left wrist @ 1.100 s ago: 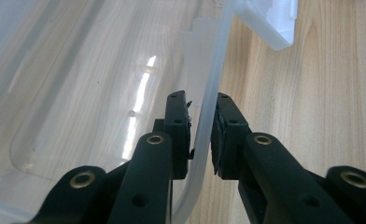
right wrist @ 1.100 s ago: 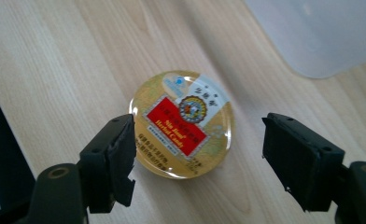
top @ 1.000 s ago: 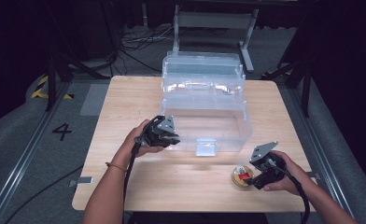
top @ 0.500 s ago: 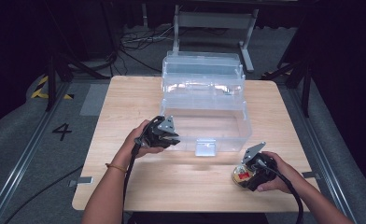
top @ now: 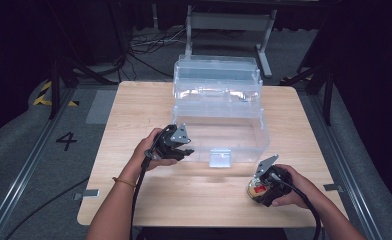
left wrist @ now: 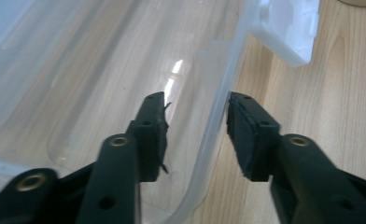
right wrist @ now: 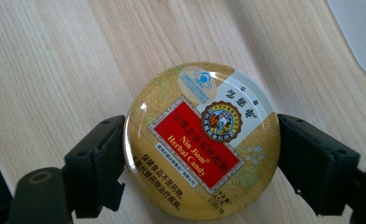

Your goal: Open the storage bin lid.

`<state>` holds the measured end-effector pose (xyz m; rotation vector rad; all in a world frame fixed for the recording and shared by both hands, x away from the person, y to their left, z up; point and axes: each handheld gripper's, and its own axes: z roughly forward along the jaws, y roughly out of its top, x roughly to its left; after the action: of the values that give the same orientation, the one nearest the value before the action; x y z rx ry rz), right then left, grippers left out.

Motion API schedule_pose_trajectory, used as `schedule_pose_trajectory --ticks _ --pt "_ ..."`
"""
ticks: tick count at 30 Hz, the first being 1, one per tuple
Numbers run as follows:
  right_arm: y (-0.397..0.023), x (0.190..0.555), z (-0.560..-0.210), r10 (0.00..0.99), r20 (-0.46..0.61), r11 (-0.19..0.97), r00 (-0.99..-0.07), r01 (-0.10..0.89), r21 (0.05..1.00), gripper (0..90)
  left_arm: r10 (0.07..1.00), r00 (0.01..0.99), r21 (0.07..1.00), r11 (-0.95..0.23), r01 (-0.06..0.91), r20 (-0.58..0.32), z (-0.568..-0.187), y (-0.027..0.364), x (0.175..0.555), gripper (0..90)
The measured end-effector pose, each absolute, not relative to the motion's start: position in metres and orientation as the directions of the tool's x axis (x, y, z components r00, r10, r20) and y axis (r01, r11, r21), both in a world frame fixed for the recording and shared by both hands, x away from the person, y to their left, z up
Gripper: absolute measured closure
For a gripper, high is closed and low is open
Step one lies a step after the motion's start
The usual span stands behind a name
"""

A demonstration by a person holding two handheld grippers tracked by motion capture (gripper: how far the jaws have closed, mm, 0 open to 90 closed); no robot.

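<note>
Gold and red, the round candy tin [right wrist: 202,140] lies flat on the light wooden worktop [top: 134,115], near its front right corner. The right tool [top: 265,184] is down over the tin, with one black jaw on each side of it. In the right gripper view the left jaw touches the tin's edge and the right jaw sits right at the other edge, so it cannot be told if the tool is squeezing the tin yet.

The left tool [top: 183,148] is at the front left wall of the big clear plastic box [top: 219,125]. In the left gripper view the thin clear wall stands between its two jaws. One jaw is inside the box and one is outside. The jaws are apart and do not press the wall. They have just been opening, with the wall between them.

A second ago the right tool was a little farther right and higher, beside the tin. Now it sits over the tin. The left hand has stayed in the same place. The box has not moved.

The worktop is pale wood with rounded corners. The box has a white latch [top: 219,158] at its front. Around the worktop lies grey floor [top: 34,150] with a painted number 4 [top: 66,140], black cables [top: 144,42] and a grey metal frame [top: 229,22] in the dark room behind.
</note>
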<state>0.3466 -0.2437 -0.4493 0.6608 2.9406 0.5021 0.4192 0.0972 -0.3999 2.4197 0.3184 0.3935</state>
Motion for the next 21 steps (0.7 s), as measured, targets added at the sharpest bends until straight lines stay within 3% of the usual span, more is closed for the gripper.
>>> schedule_pose_trajectory --ticks 10,21 --pt "-0.249 0.346 -0.451 0.446 -0.022 0.839 -0.895 0.409 0.36 20.1 0.409 0.86 0.658 -0.743 0.119 0.305 -0.379 0.091 0.403 28.3" --pt "-0.26 0.349 -0.452 0.469 -0.029 0.825 -0.883 0.426 0.371 20.2 0.457 0.824 0.659 -0.738 0.142 0.334 -0.374 0.112 0.39 19.9"
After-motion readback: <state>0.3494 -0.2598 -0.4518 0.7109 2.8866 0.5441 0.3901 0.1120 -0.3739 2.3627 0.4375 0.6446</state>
